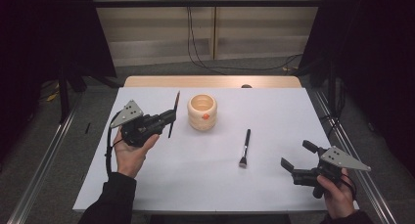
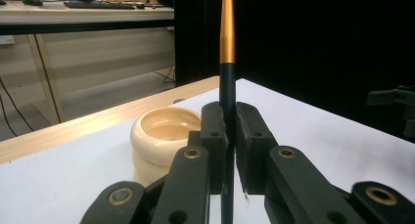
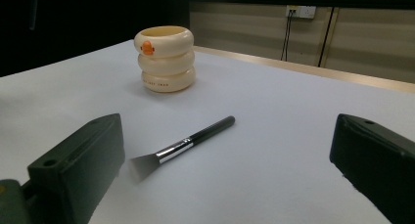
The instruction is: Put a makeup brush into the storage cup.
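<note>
Two brushes on show from the high view: one slim dark brush (image 1: pixel 173 114) clamped in the left gripper (image 1: pixel 169 117), raised just left of the cream ringed cup (image 1: pixel 202 112); one flat brush (image 1: pixel 244 148) lying loose on the white worktop (image 1: pixel 274 185), to the right of the cup and nearer the person. Right gripper (image 1: pixel 295 160) hovering well right of the cup, jaws spread wide and holding nothing.

From the left gripper view: jaws pinched narrow on the dark handle of the slim brush (image 2: pixel 226 92), gold section rising above them, shaft upright. Cup (image 2: pixel 164 136) just left of and beyond the jaws, mouth open. Judged light, stiff and smooth, so likely to pivot or slip in a narrow grip; best held as now, on the dark shaft rather than the tapered gold part.

From the right gripper view: flat brush (image 3: pixel 183 145) between the wide-open jaws, in front of the cup (image 3: pixel 165 59), bristles nearest, handle pointing towards the cup. Probably light and rigid, bristles soft; best taken across the black handle or metal ferrule, never the bristles. Lying low on the worktop, so a flush approach needed.
</note>
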The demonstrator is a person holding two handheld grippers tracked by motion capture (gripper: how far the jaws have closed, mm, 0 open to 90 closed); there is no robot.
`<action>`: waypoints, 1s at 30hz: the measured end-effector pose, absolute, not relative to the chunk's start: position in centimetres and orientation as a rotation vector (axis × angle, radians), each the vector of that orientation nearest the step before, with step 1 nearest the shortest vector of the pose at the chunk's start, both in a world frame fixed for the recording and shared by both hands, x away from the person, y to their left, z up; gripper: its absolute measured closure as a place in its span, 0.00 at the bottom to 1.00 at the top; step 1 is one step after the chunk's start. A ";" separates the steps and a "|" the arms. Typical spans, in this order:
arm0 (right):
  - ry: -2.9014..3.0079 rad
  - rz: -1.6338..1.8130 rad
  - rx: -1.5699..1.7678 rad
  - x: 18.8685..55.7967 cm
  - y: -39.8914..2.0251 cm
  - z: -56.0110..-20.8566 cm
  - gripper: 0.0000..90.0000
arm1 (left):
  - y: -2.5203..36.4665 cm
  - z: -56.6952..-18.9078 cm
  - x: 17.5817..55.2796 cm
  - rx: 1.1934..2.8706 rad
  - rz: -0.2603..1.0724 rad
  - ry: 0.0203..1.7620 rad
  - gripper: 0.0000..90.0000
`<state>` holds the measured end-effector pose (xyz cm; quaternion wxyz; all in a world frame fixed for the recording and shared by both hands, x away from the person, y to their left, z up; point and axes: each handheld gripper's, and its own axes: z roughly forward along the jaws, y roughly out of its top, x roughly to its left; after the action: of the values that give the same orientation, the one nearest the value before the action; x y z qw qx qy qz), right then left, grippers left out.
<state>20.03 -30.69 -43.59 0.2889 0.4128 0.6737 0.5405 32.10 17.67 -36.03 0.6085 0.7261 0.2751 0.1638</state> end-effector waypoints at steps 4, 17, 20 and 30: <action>1.799 1.444 1.100 20.0 -30.8 -43.6 0.00 | 17.2 -35.7 32.3 1.668 0.374 0.634 0.93; 1.799 1.442 1.097 20.1 -30.8 -43.6 0.00 | 15.1 -35.2 33.9 1.674 0.380 0.623 0.93; 1.795 1.450 1.115 20.0 -30.7 -43.6 0.00 | 14.8 -35.3 34.7 1.678 0.389 0.634 0.93; 1.790 1.455 1.118 20.0 -30.7 -43.7 0.00 | 13.9 -35.3 36.3 1.692 0.395 0.650 0.93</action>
<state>20.04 -30.66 -43.65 0.2851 0.4181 0.6694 0.5439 36.31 13.93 -35.34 0.5998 0.7298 0.2804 0.1704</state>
